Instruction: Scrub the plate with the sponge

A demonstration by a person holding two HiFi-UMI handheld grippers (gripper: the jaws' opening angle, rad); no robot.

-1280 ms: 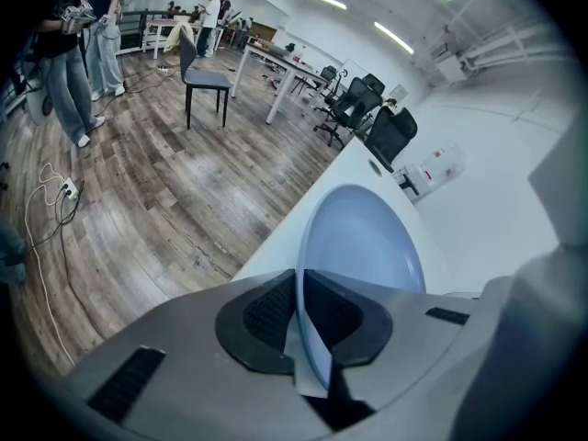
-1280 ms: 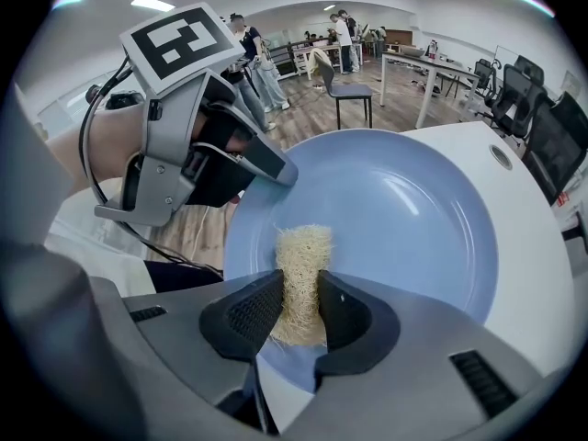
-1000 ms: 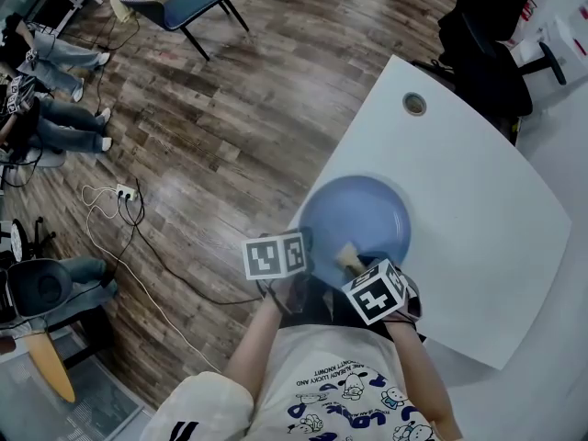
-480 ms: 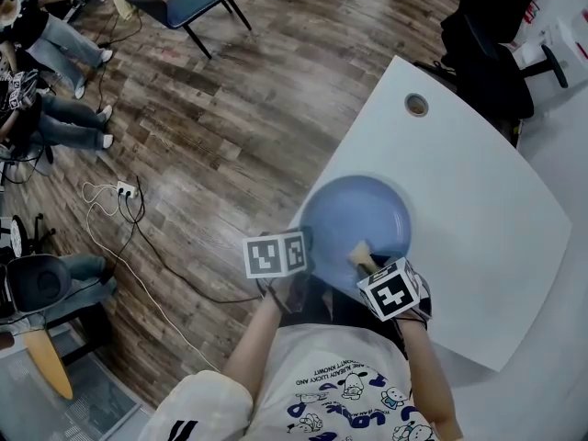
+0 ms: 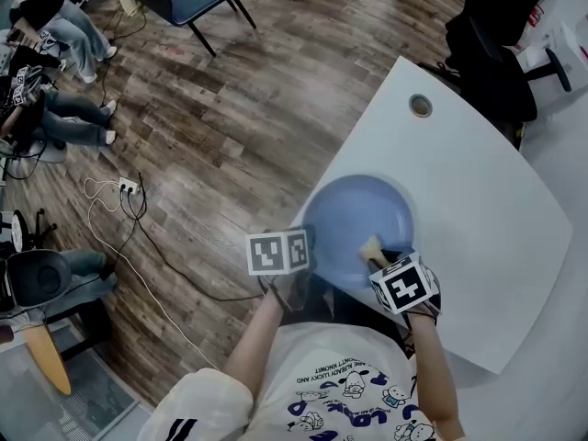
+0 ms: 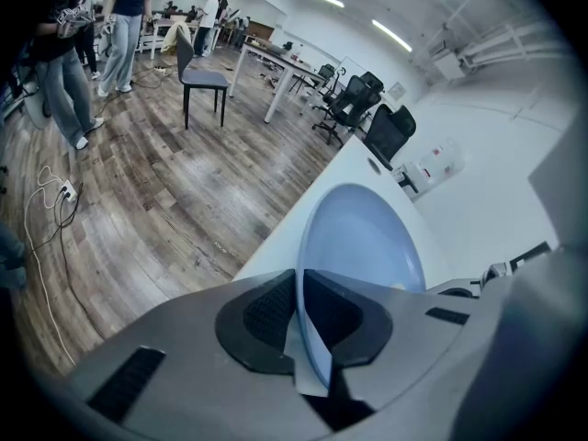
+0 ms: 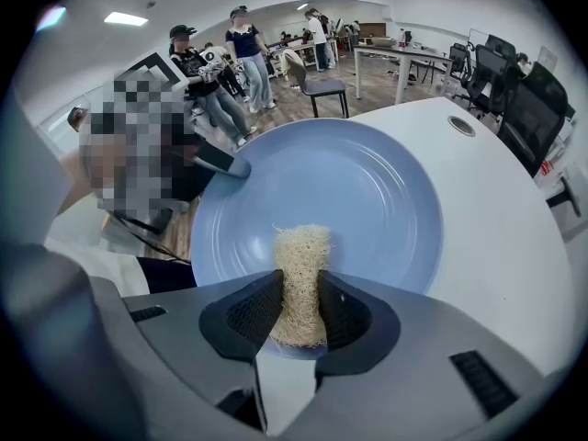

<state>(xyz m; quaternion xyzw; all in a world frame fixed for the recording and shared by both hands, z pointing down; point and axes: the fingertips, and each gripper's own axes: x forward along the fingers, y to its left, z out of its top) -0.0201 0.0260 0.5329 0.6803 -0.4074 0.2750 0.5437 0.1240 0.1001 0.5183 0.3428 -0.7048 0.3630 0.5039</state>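
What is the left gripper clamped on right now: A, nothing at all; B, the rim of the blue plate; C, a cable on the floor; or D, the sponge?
B: in the left gripper view, the left gripper has its jaws shut on the rim of the blue plate, while the sponge sits pinched in the right gripper.

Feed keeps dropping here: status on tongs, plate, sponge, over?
Left tongs clamped on plate rim. Right tongs gripping sponge, its tip on plate's near side. Nothing in the way.
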